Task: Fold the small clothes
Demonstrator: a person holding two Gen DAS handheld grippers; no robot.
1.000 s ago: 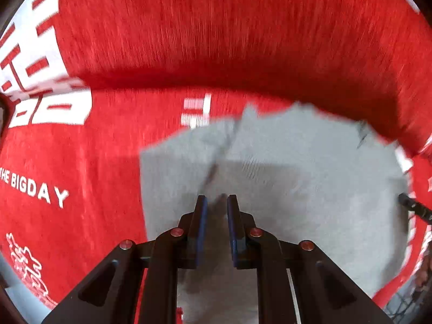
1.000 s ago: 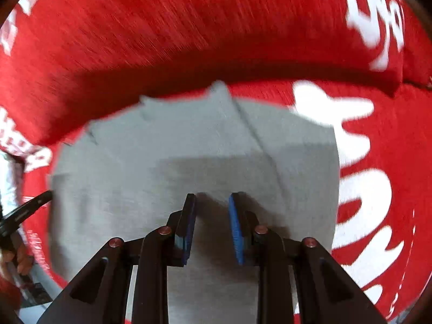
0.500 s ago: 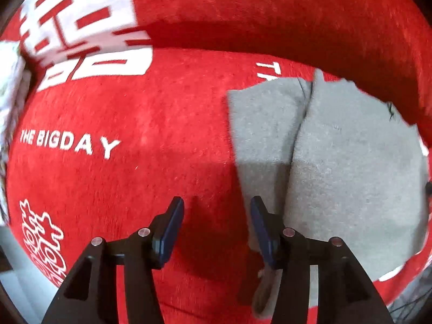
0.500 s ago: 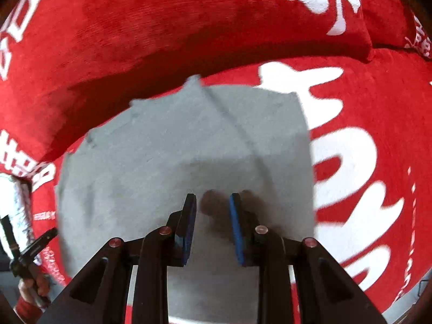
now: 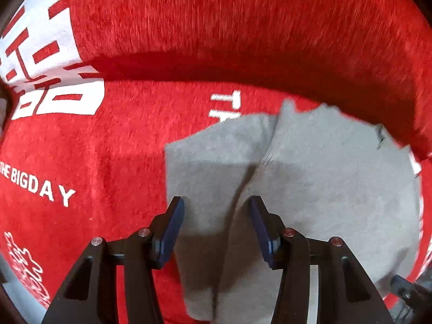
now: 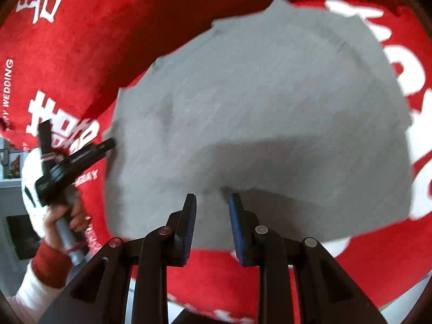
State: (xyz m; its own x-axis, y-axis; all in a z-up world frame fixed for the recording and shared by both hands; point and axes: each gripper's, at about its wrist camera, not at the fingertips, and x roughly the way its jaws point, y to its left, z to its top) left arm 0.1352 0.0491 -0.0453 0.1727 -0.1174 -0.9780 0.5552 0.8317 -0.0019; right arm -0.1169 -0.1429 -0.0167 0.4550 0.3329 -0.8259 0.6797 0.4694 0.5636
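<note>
the left gripper [image 5: 217, 226] has released its pinch and now hovers, fingers spread, over the left part of the grey garment [image 5: 310, 189], at lower centre of its frame. the fold appears laid. the garment lies flat on the red printed cover [image 5: 108, 148]. the right gripper [image 6: 212, 222] sits at the near hem, fingers slightly apart, holding nothing.

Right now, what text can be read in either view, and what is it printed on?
"THE BIGDAY": white print on the red cover.
"WEDDING": white print on the same cover; the word before it is cut off.
Large white Chinese characters: partly cropped, not readable.
Gray garment: no text.
</note>
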